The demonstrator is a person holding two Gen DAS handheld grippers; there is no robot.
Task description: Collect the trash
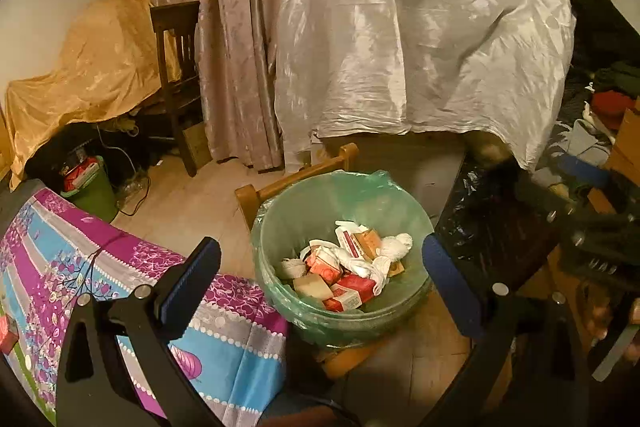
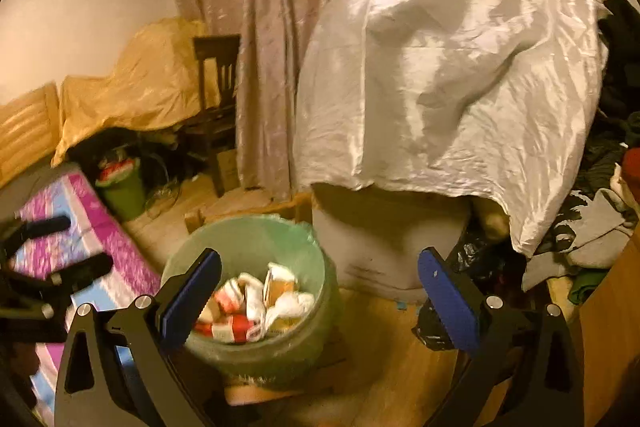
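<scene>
A round bin with a pale green liner [image 1: 280, 227] stands on a wooden seat, just below and ahead of both grippers. It holds trash [image 1: 348, 267]: red and white cartons, tan boxes and crumpled white tissue. My left gripper [image 1: 320, 247] is open above the bin's near side, nothing between its blue pads. In the right wrist view the bin [image 2: 248, 227] sits lower left and the trash [image 2: 248, 307] shows inside. My right gripper [image 2: 320, 259] is open and empty, its left finger over the bin's rim. The left gripper [image 2: 68, 247] appears blurred at the left edge.
A large object under a white sheet [image 1: 420, 47] rises behind the bin. A purple and blue patterned cloth [image 1: 80, 267] covers a surface at left. A small green bin [image 1: 94, 195], a dark chair [image 1: 176, 67], a black plastic bag [image 1: 492, 211] and piled clothes [image 2: 592, 219] crowd the floor.
</scene>
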